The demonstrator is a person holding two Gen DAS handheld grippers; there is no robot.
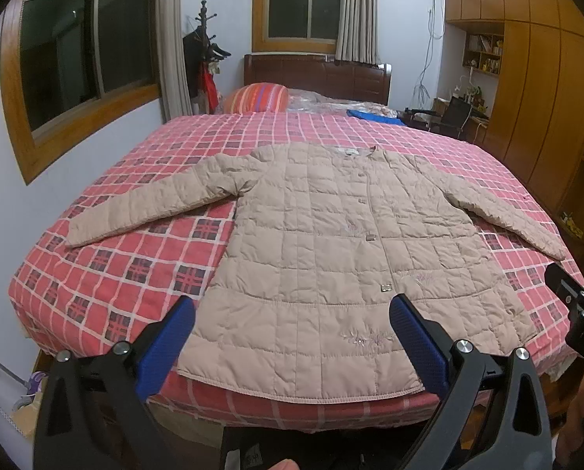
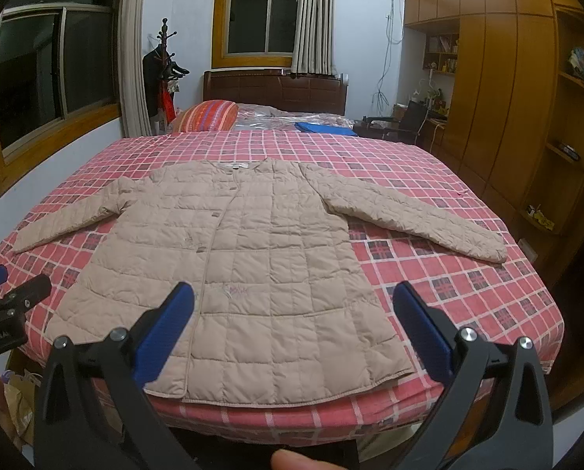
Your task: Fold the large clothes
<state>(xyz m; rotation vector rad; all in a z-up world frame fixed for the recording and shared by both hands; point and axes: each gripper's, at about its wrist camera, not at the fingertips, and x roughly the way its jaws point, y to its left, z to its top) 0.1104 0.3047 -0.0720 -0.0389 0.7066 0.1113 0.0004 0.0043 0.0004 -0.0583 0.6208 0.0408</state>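
We hold the left gripper (image 1: 292,313) and right gripper (image 2: 292,299) spread wide and empty above the bed's (image 2: 468,293) foot edge, where the quilted jacket (image 2: 253,250) lies flat, 2 sleeves outstretched. We should pinch each cuff cleanly, folding sleeves inward.

One quilted beige jacket (image 1: 323,243) lies on one bed (image 1: 108,258), its two sleeves spread to either side. Beyond the jacket, toward the headboard, are one striped pillow (image 1: 258,98) and one blue folded cloth (image 1: 374,115). Two windows (image 2: 262,17) are in the walls around the bed, with one coat stand (image 2: 163,62) between them. Two grippers (image 1: 292,333) hang over the bed's near edge.
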